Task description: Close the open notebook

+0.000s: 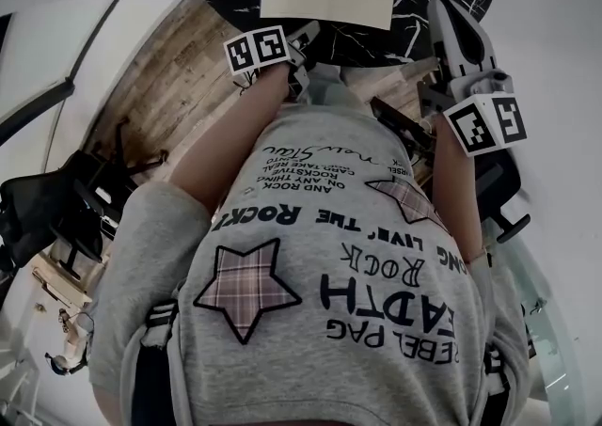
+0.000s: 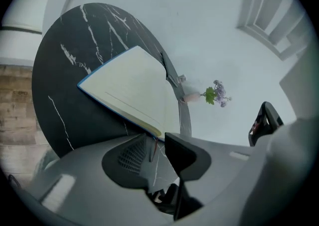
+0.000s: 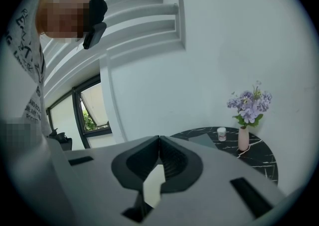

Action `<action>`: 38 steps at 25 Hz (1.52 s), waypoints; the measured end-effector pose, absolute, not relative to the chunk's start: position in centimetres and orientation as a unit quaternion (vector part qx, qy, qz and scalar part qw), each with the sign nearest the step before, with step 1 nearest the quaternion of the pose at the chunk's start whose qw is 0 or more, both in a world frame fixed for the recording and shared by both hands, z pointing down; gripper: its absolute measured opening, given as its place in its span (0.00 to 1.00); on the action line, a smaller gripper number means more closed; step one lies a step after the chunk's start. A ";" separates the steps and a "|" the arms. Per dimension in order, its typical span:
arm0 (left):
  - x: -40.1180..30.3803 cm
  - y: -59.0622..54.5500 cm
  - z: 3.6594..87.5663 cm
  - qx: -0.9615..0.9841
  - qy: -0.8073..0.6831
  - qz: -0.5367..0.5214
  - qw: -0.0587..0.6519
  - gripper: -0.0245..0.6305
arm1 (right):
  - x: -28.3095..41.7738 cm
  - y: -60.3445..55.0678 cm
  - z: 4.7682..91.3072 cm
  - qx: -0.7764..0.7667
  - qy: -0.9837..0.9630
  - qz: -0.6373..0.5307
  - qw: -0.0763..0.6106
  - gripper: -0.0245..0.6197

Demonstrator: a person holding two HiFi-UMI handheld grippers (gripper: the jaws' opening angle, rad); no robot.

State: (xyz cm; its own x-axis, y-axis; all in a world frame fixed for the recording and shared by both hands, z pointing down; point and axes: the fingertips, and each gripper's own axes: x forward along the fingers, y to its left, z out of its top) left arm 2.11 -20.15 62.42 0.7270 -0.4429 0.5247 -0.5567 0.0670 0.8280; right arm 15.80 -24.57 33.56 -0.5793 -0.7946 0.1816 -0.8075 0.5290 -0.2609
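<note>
While the left tongs [image 2: 158, 143] stood about half open, the near corner of the notebook [image 2: 129, 90] and a thin red strand [image 2: 154, 149], perhaps a ribbon marker, sat at the mouth of the gap, with no pad plainly pressing on either. The right tongs [image 3: 158, 142] were closed on nothing and held well away. The notebook lay open on the round black desk [image 2: 62, 95], cream page up, blue cover showing along its rim. It looked light, the cover stiffish but the pages limp and easy to crease, so the safer hold was probably the cover's free corner, not a single leaf. A vase [image 3: 243, 139] of flowers and a small cup [image 3: 221, 133] stood at the desk's rim, apart from it.
</note>
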 end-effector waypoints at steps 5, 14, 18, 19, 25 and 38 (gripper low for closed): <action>1.2 -20.8 63.1 0.654 -0.387 0.002 0.650 0.20 | 15.9 -24.5 33.6 0.460 -0.873 0.160 0.021 0.06; 0.7 -22.1 62.5 0.641 -0.401 -0.099 0.647 0.22 | 15.7 -24.8 33.9 0.457 -0.874 0.164 0.023 0.06; 0.1 -22.4 62.4 0.626 -0.409 -0.154 0.646 0.22 | 15.5 -24.9 34.1 0.456 -0.874 0.166 0.025 0.06; -0.1 -22.4 62.4 0.619 -0.413 -0.163 0.648 0.22 | 15.5 -25.0 34.1 0.455 -0.874 0.166 0.025 0.06; -0.4 -22.8 62.4 0.618 -0.417 -0.176 0.643 0.22 | 15.0 -24.9 34.2 0.452 -0.876 0.167 0.027 0.06; 0.8 -23.0 60.4 0.732 -0.392 -0.067 0.553 0.09 | 15.1 -24.8 34.1 0.456 -0.874 0.167 0.024 0.06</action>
